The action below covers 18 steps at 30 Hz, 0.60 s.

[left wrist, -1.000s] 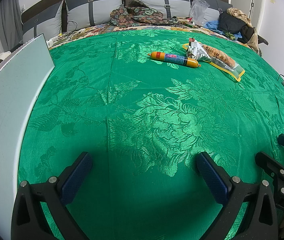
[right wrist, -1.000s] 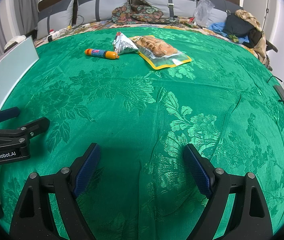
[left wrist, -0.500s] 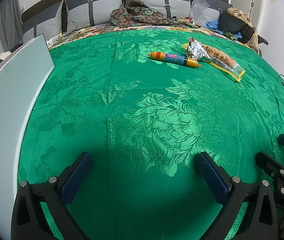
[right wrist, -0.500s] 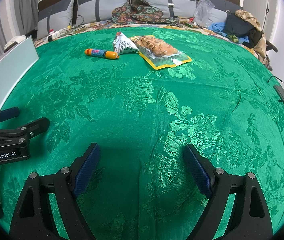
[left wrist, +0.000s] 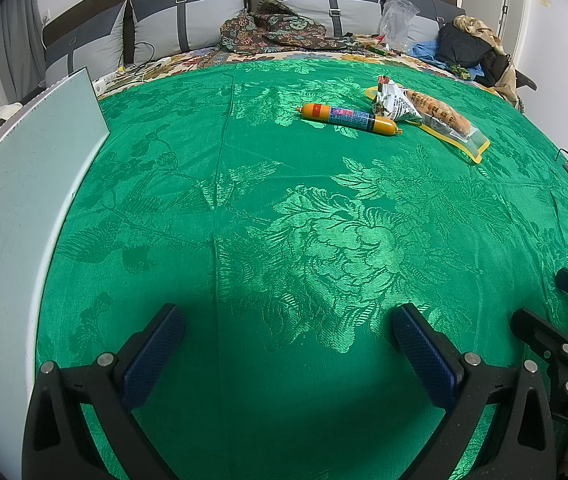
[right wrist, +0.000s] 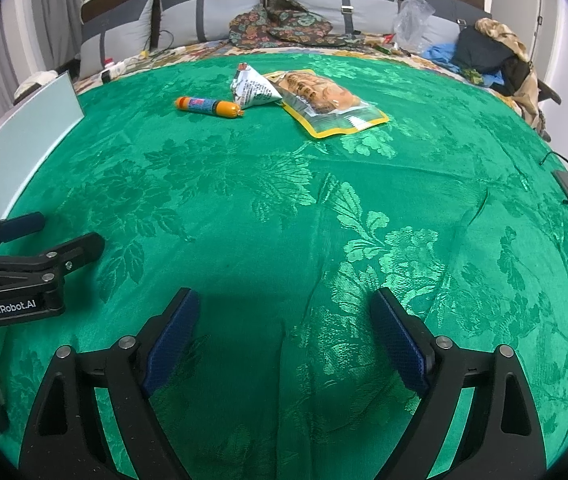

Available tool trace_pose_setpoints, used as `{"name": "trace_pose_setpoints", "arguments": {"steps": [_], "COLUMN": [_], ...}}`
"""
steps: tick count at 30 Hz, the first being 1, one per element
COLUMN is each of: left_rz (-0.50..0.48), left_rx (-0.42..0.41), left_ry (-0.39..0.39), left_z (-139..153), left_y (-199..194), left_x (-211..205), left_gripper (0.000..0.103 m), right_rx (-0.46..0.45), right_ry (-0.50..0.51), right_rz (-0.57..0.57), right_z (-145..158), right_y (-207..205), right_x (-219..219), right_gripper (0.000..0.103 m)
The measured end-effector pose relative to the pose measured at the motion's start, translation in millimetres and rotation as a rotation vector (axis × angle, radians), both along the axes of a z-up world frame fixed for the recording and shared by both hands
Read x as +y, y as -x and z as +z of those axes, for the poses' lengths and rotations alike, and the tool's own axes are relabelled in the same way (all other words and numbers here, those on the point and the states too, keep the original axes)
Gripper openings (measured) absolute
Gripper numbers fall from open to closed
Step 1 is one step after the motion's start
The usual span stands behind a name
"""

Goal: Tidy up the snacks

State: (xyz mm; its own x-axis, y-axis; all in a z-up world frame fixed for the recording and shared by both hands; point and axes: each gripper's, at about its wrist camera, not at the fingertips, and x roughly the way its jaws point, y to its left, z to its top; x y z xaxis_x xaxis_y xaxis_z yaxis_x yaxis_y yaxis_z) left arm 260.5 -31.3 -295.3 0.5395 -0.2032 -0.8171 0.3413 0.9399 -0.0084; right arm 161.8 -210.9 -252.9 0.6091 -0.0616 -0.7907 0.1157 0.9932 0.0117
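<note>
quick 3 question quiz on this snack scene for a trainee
1. True or false: the sausage stick is held by a gripper.
2. Which snack lies partly on the yellow-edged pouch? A) sausage stick B) triangular packet C) none
3. Fill in: the snacks lie on a ____ cloth.

Key:
1. False; the left gripper is open and empty, and the right gripper is opening with nothing between its jaws.
2. B
3. green

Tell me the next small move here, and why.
Probably reach the right gripper forward toward the sausage. Its jaws are opening with nothing between them, the left gripper is open and empty too, and all three snacks, with the foil packet and yellow pouch, lie far across the green cloth.
</note>
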Motion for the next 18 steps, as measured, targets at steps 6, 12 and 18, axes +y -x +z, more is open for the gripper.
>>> {"name": "trace_pose_setpoints", "arguments": {"steps": [6, 12, 18], "left_rz": [0.0, 0.0, 0.0], "left_rx": [0.0, 0.0, 0.0], "left_ry": [0.0, 0.0, 0.0], "left_z": [0.0, -0.1, -0.1], "left_y": [-0.1, -0.1, -0.3], "left_x": [0.1, 0.1, 0.3], "left_gripper": [0.103, 0.103, 0.103], "right_rx": [0.003, 0.003, -0.002], "right_ry": [0.017, 0.013, -0.043], "right_rz": [0.003, 0.005, 0.026], "right_z": [-0.3, 0.3, 4.2], "right_y": [0.3, 0.8, 2.0], "right_x": [1.4, -0.2, -5.8], "right_gripper": [0.091, 0.091, 0.09]}}
